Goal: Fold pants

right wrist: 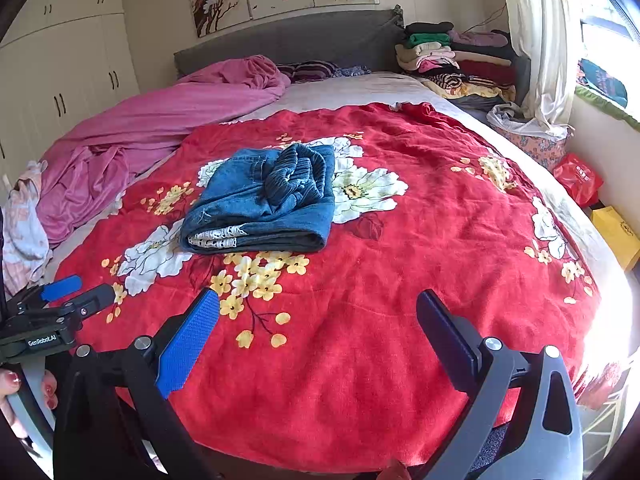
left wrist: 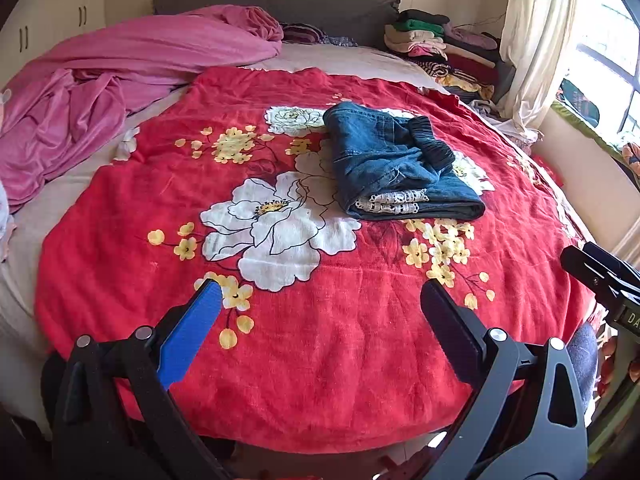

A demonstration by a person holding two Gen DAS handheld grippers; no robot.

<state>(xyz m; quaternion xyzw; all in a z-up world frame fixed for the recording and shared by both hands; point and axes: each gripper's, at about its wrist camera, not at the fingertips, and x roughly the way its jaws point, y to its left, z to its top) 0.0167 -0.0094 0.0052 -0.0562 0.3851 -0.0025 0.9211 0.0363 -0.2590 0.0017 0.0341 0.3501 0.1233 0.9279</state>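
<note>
A pair of blue denim pants [right wrist: 264, 204] lies folded into a compact bundle on a red floral blanket [right wrist: 400, 272] spread over a bed, towards the middle of the blanket and well apart from both tools. The left gripper [left wrist: 320, 300] and the right gripper [right wrist: 318, 310] hover near the foot of the bed, each with its fingers spread wide and holding nothing. In the right wrist view the left gripper also shows at the left edge, with a hand [right wrist: 12, 396] on its handle.

Judging by the bundle, the folding looks largely done, and what remains is a tidy-up. To do that well, the loose ribbed waistband [right wrist: 298, 178] heaped on top wants flattening or tucking so the stack sits level; a light press from above, or a pinch at the two near corners to square the edges, would suit better than lifting the whole bundle, which could spring the layers open.

The bundle's long axis runs from the foot of the bed towards the grey headboard [right wrist: 288, 40], slightly skewed. Its near end shows stacked layers with a white lace trim [right wrist: 218, 237]; the waistband lies towards the far end. Whether the far edges line up is hard to tell from this low angle.
</note>
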